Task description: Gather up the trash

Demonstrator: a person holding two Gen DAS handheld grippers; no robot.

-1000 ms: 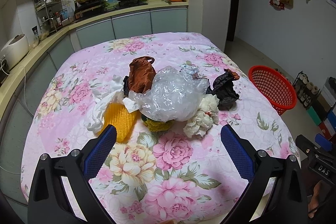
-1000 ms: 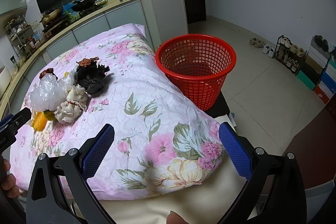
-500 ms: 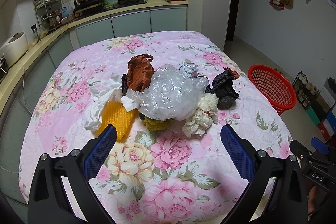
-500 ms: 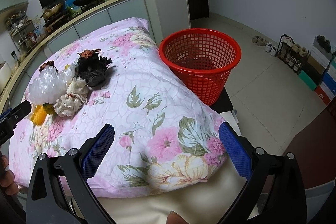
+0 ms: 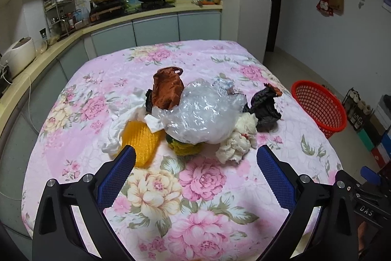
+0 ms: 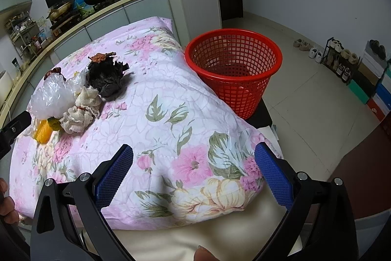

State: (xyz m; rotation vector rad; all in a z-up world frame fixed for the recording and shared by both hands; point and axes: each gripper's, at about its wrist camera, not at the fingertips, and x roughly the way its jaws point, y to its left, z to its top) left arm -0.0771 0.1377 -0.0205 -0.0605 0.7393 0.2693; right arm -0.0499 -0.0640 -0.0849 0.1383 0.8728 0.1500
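A heap of trash lies mid-table on the floral cloth: a clear plastic bag [image 5: 202, 114], a brown bag [image 5: 167, 88], a yellow net [image 5: 140, 138], a crumpled cream rag [image 5: 237, 138] and a black wad [image 5: 265, 107]. My left gripper [image 5: 195, 158] hangs open just in front of the heap, nothing between its blue pads. The right gripper [image 6: 194, 158] is open over the table's near right corner, well clear of the black wad [image 6: 106, 80] and the cream rag [image 6: 80, 114]. A red mesh basket [image 6: 233, 67] stands beside the table's right edge, also seen as the red basket [image 5: 320, 109].
The table [image 5: 80, 99] is covered by a pink flowered cloth. A kitchen counter [image 5: 73, 33] with a stove and pans runs behind and along the left. Shoe racks and boxes [image 6: 366, 75] line the far right floor. A hand [image 6: 6, 207] shows at the left edge.
The left gripper has drawn back and risen slightly, so the heap sits a little farther away. The right gripper has shifted toward the table corner and basket. Both stay open.
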